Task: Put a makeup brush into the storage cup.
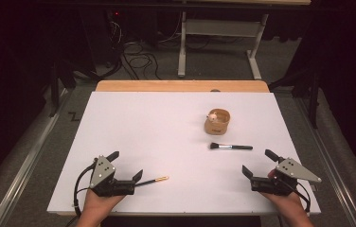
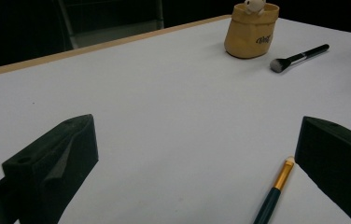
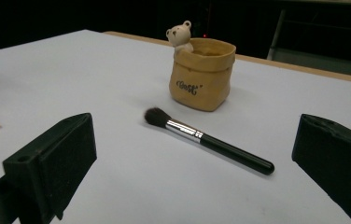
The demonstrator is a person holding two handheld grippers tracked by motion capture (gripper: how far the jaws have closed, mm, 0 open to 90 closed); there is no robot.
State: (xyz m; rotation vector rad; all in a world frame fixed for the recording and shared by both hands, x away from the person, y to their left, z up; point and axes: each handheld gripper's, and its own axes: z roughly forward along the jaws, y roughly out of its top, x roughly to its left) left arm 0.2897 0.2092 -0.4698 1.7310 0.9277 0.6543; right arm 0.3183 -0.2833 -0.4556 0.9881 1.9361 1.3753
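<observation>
From the high view I've got the left gripper (image 1: pixel 128 166) and right gripper (image 1: pixel 256 162) both spread wide with nothing in them, resting at the near edge of the white table (image 1: pixel 143 127). The thin gold-tipped brush (image 1: pixel 155 180) lies just beside the left gripper, its handle end hidden behind it. In the left gripper view that brush (image 2: pixel 276 189) is cut off at the bottom edge. In the right gripper view the makeup brush (image 3: pixel 208 140) lies in front of the tan pouch (image 3: pixel 201 81) with a bear figure; the script on the pouch looks like "Best", can't say for sure

A white rectangular tabletop (image 1: pixel 133 137) with a wooden far edge stands on grey carpet. Beyond it stand a white metal desk frame (image 1: pixel 221 42) and tangled black cables (image 1: pixel 138 59), in darkness.
</observation>
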